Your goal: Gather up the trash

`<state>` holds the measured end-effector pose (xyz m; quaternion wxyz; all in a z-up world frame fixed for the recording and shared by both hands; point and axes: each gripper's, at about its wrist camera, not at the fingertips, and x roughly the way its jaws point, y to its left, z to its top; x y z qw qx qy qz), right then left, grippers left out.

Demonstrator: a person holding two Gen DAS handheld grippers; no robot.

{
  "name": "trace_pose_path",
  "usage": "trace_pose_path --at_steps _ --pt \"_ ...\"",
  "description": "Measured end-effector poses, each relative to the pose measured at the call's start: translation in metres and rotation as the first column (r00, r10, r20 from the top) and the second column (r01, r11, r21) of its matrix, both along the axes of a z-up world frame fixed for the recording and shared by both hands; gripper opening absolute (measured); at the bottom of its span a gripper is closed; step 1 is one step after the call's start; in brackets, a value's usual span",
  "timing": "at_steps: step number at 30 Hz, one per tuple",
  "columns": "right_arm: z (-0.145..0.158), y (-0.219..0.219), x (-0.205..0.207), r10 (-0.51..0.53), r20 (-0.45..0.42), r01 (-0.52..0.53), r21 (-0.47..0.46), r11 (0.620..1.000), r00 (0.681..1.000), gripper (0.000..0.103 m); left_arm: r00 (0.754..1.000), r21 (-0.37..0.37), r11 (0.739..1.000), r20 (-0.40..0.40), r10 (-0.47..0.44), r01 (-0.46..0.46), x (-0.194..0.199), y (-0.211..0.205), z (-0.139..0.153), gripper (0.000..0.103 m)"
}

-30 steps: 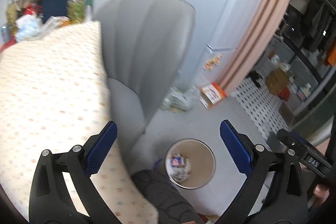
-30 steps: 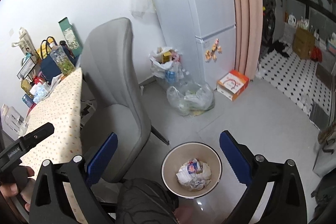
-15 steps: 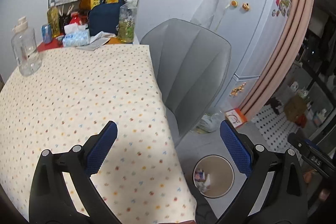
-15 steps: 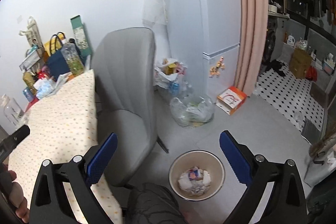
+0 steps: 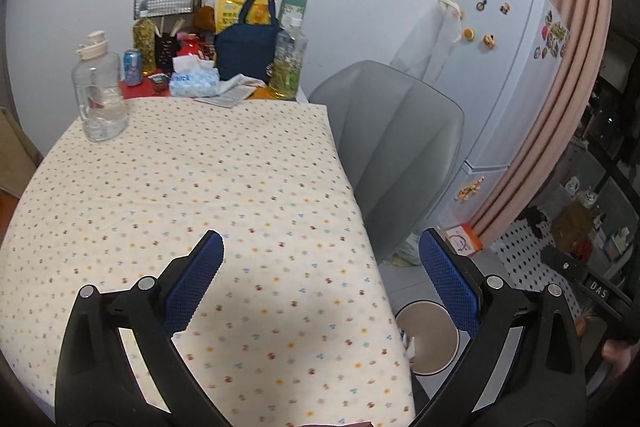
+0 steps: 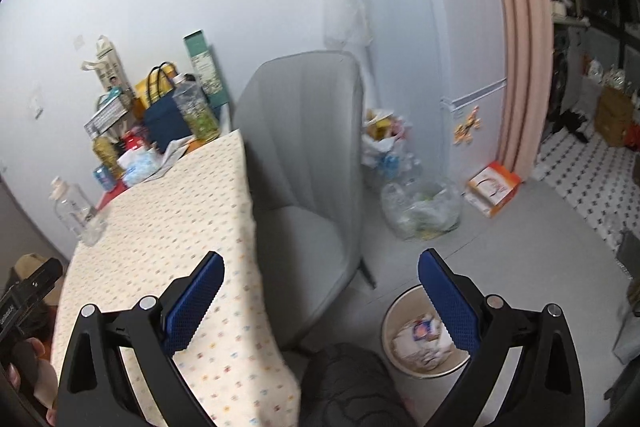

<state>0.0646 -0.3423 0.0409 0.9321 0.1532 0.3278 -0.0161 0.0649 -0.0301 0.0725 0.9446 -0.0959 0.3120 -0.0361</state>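
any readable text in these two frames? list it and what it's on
"DAS": white letters on the right gripper's black body, seen from the left wrist view.
Tissue pack: blue print, too blurred to read.
Yellow packet, blue can, fridge magnets, orange box: print too small to read.

The waste bin sits half hidden behind the tabletop edge and a gripper finger; its crumpled trash is too blurred to identify.
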Motion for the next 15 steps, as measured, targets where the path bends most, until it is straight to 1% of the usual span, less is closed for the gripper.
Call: trace_pose_path --at_steps 3,6,10,12,15 --pt "0.002 0.011 -0.006 0.053 0.008 -0.053 -0.021 0.998 0.999 0.095 0.999 0.020 1.000 0.030 0.017 -0.017 -0.013 0.006 0.005 0.097" --pt "0.006 0.022 -0.012 0.099 0.017 -0.098 -0.038 0.994 0.995 0.095 0.999 0.016 0.999 0.038 0.030 -0.031 -0.023 0.012 0.008 0.097" --pt "0.014 0.037 -0.024 0.154 0.048 -0.150 -0.077 0.986 0.987 0.095 0.997 0.037 0.998 0.061 0.053 -0.056 -0.041 0.019 0.012 0.097" --pt "0.017 0.042 -0.029 0.171 0.052 -0.166 -0.096 0.981 0.984 0.095 0.996 0.032 0.998 0.062 0.058 -0.060 -0.047 0.022 0.013 0.097" --pt "0.021 0.050 -0.036 0.211 0.057 -0.202 -0.123 0.972 0.976 0.093 0.996 0.035 0.997 0.067 0.063 -0.065 -0.056 0.024 0.015 0.097"
